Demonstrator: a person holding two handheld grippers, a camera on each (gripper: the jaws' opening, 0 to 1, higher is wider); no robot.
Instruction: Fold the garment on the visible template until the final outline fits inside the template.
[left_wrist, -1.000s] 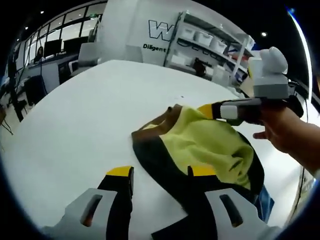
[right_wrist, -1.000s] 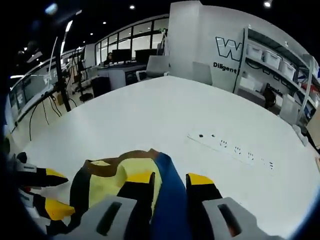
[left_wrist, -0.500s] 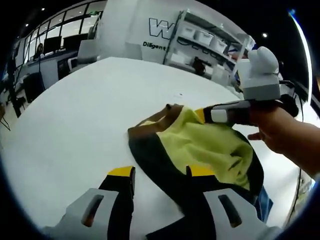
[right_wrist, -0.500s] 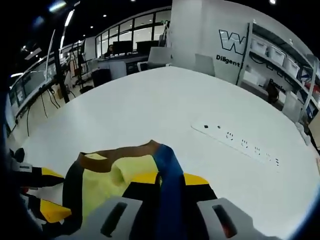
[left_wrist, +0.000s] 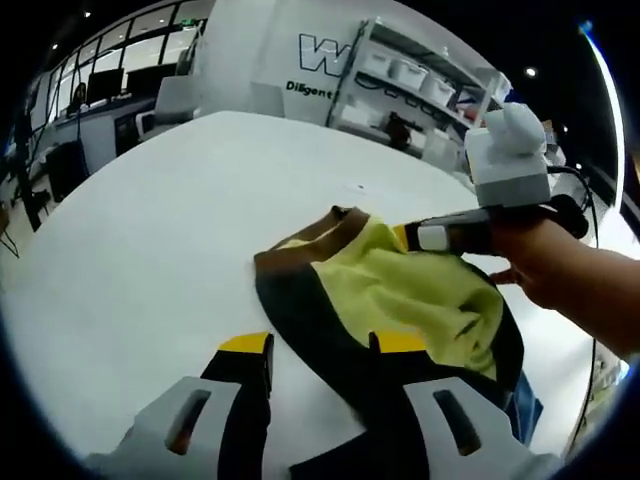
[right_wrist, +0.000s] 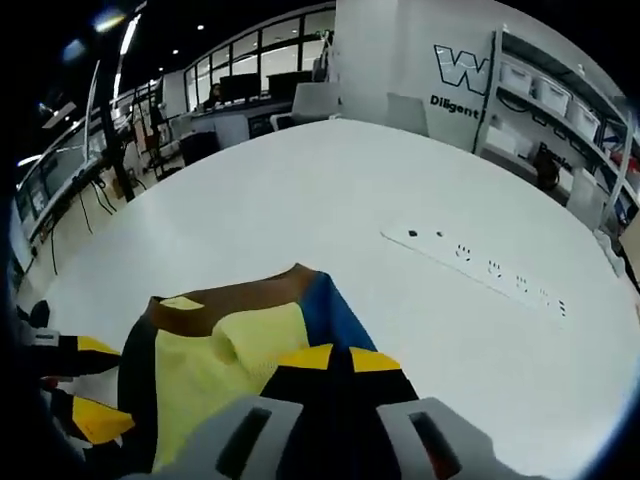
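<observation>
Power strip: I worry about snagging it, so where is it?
In the right gripper view, the white power strip lies on the table, right of and beyond the garment.

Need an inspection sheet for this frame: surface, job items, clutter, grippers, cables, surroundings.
Surface: white table, no template outline seen.
Job items: garment, yellow with black, brown and blue parts, bunched on the table.
Clutter: white power strip lying flat beyond the garment.
Grippers: left hand-held gripper open, one jaw over the black edge; right hand-held gripper shut on garment.
Cables: some at the desks, far left.
Surroundings: shelving with bins, office desks.
</observation>
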